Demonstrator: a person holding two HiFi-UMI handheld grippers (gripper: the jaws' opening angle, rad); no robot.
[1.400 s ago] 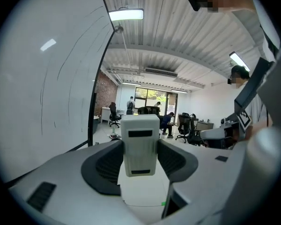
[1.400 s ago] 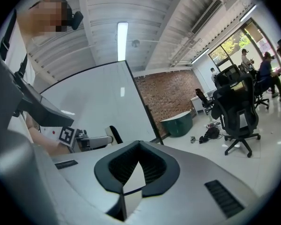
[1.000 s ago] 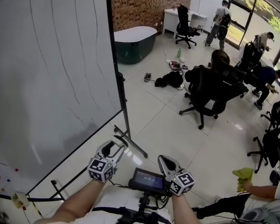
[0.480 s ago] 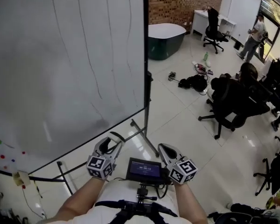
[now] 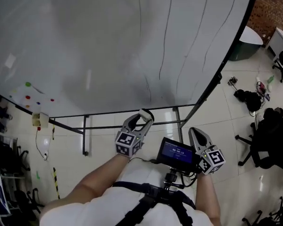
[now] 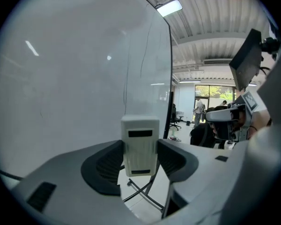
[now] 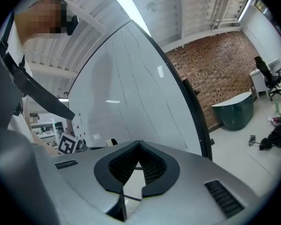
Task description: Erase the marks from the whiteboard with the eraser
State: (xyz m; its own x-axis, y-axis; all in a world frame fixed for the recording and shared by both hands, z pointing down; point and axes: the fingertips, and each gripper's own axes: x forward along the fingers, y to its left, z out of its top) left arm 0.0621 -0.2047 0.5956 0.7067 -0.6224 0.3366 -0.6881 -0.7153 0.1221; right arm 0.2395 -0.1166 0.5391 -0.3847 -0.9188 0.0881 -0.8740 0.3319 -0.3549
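The whiteboard (image 5: 99, 46) fills the upper head view, with several long thin black marks (image 5: 162, 55) running down its right half. My left gripper (image 5: 142, 116) hangs below the board's lower edge, apart from it. It is shut on a white ribbed eraser (image 6: 140, 146), which stands upright between the pads in the left gripper view, with the board (image 6: 75, 78) to its left. My right gripper (image 5: 195, 133) is lower and to the right, shut with nothing in it (image 7: 139, 150). In the right gripper view the marked board (image 7: 131, 88) rises ahead.
The board's black stand and legs (image 5: 85, 135) cross the tiled floor just ahead of the grippers. Coloured magnets (image 5: 33, 91) dot its lower left corner. A dark green tub (image 5: 247, 39), bags (image 5: 250, 100) and an office chair (image 5: 273, 140) lie right. A small screen (image 5: 177, 152) sits between my hands.
The view has swung round so the whiteboard now faces me and spans the picture. Both grippers moved with it, now below the board's bottom edge. The eraser stays held; the right stays shut.
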